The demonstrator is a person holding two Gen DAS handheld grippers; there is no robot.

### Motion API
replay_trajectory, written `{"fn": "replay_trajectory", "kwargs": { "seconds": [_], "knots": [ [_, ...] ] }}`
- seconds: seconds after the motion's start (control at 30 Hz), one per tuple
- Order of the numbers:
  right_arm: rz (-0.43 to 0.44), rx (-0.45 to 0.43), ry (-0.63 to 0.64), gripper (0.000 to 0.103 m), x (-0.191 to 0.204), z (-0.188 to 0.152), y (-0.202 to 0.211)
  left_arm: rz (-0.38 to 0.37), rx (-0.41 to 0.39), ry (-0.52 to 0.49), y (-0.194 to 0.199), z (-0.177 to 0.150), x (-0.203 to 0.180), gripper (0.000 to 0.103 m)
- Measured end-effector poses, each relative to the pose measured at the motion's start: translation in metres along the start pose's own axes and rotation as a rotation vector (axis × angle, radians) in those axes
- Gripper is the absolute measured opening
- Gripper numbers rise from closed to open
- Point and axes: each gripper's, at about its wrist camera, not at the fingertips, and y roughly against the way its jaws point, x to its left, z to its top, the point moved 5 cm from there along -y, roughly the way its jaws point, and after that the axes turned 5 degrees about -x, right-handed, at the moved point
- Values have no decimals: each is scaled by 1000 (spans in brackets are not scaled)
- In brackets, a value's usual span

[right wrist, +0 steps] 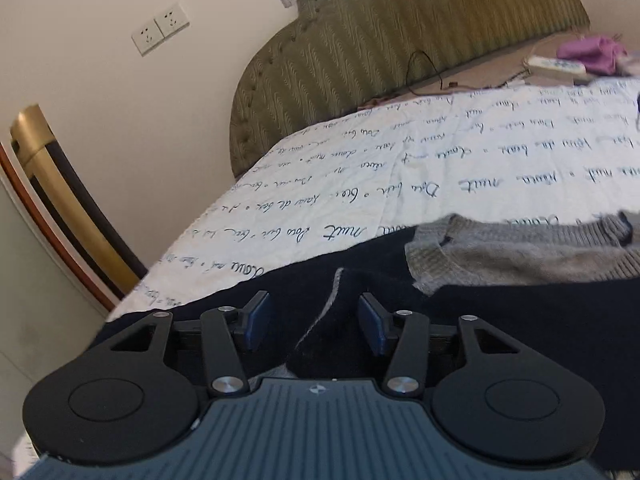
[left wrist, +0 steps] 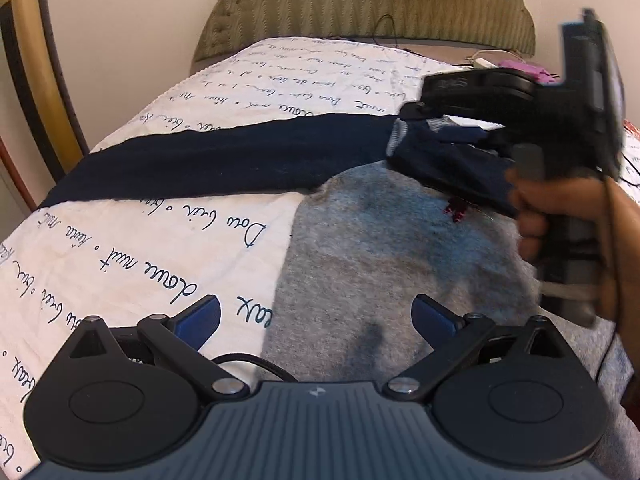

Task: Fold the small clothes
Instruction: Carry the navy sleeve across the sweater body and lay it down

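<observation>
On the bed [left wrist: 120, 264], spread with a white cover printed in dark script, a grey sweater [left wrist: 380, 248] lies flat with a long navy sleeve [left wrist: 224, 164] stretching across the cover toward the left. The left gripper [left wrist: 316, 316] hangs over the near part of the grey sweater, its jaws spread wide; the knit lies beneath and ahead of them, and nothing is between the blue pads. In the left wrist view the right gripper [left wrist: 404, 128], blurred and gripped by a hand [left wrist: 560, 208], sits over the bunched navy fabric at the sweater's far edge. In the right wrist view the right gripper [right wrist: 314, 322] has its jaws parted, and a dark navy fold with a pale seam [right wrist: 320, 320] runs up between the pads without either pad pressing on it. Beyond that fold the sweater's grey ribbed collar [right wrist: 500, 256] lies on the cover. An olive upholstered headboard [right wrist: 400, 40] stands behind the bed.
</observation>
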Motion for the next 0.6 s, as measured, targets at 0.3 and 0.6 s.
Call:
{"fn": "replay_trajectory", "kwargs": {
  "seconds": [0.3, 0.6],
  "knots": [
    [12, 79, 26, 55, 6, -19, 0, 47, 10, 4, -4, 2, 9, 102],
    [-21, 117, 93, 59, 14, -27, 12, 79, 22, 46, -8, 4, 24, 102]
  ]
}}
